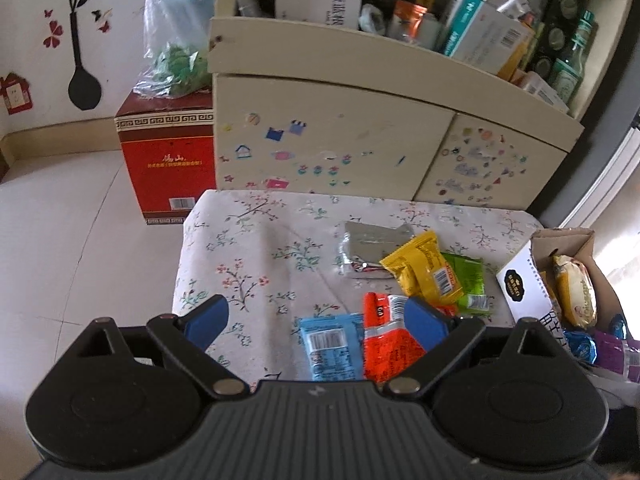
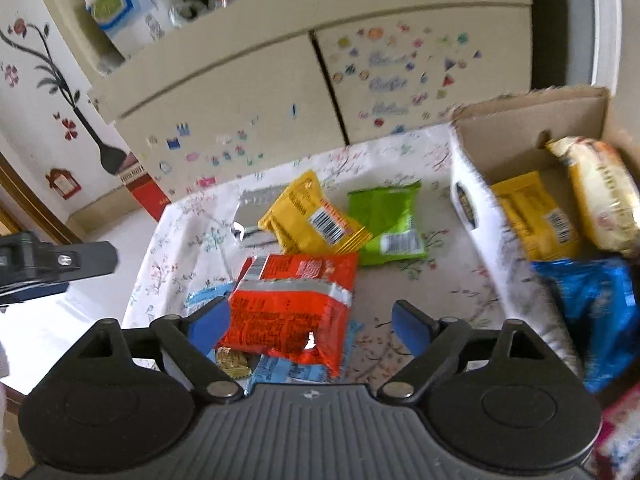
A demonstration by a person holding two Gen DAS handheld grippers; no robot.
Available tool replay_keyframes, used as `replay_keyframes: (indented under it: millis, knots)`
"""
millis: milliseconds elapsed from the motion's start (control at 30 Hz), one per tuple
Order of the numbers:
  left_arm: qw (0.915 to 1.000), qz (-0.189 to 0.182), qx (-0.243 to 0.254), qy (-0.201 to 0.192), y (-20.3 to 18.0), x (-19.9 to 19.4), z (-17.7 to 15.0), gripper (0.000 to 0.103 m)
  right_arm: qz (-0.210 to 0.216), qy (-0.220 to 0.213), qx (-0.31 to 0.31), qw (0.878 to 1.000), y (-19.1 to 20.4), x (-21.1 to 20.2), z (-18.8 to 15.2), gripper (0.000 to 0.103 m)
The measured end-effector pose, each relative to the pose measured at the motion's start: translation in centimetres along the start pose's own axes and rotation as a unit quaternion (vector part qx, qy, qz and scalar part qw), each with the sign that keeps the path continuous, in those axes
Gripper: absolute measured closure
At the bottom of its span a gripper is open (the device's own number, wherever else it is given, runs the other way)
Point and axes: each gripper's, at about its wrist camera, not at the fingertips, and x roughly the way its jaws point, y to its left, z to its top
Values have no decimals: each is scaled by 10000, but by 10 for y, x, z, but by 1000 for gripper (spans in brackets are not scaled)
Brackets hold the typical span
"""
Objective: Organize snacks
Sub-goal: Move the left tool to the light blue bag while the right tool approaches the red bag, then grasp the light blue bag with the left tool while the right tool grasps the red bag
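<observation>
Left tongs (image 1: pixel 316 326), right tongs (image 2: pixel 311 326): black ribbed housing, silver pivot screws, blue pads.

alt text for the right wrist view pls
Open right tongs hang over an orange snack packet on a floral tablecloth, with yellow and green packets beyond. A cardboard box at right holds more snacks; a stickered cabinet stands behind.
</observation>
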Motion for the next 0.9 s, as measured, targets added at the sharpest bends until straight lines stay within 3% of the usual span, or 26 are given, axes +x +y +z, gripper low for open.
replay_keyframes:
  millis: [233,333,433,533,667,900]
  knots:
    - [9997,106,-81,209,10,10,-2,9,13,172,-67,9998,18,29,-1,4]
    - [9990,185,-175,358,15,17,-5,8,-237,156,-338,9990,27,39,-3,4]
    - [9978,266,-268,546,20,26,-9,8,-409,106,-451,9981,26,41,-5,13]
    - [9967,353,-251,691,21,36,-13,8,-456,53,-346,9983,17,35,-2,26]
    - [9955,469,-97,813,14,47,-20,8,-588,-4,48,9983,-3,27,2,27]
    - [9948,340,213,934,-10,63,-29,8,-634,69,813,9946,-32,18,0,27]
